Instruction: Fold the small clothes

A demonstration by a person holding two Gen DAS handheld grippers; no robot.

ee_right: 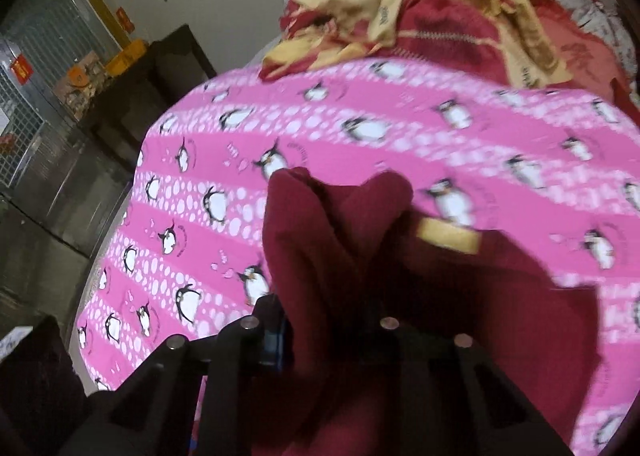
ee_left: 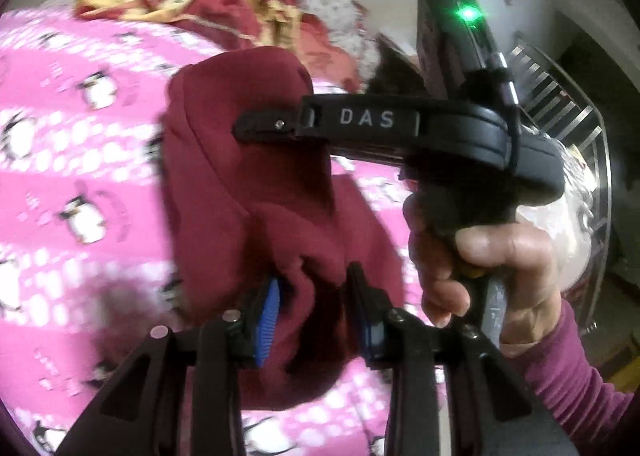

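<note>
Fingers [ee_left: 269, 308] of both grippers pinching maroon garment [ee_left: 248, 184] — over pink penguin-print sheet [ee_right: 360, 144], rumpled red-and-yellow bedding [ee_right: 420, 12] behind.

Under my tongs is a bed spread with a pink penguin-print sheet [ee_right: 360, 160]. The maroon garment [ee_left: 256, 184] I'm working on lies bunched on it, and a crumpled red-and-yellow blanket [ee_right: 432, 16] sits heaped at the bed's far end, overlapping the sheet's edge

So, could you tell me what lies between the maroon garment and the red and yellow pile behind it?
Only the pink penguin sheet: the right wrist view shows it bare between the maroon garment and the red and yellow pile.
</note>
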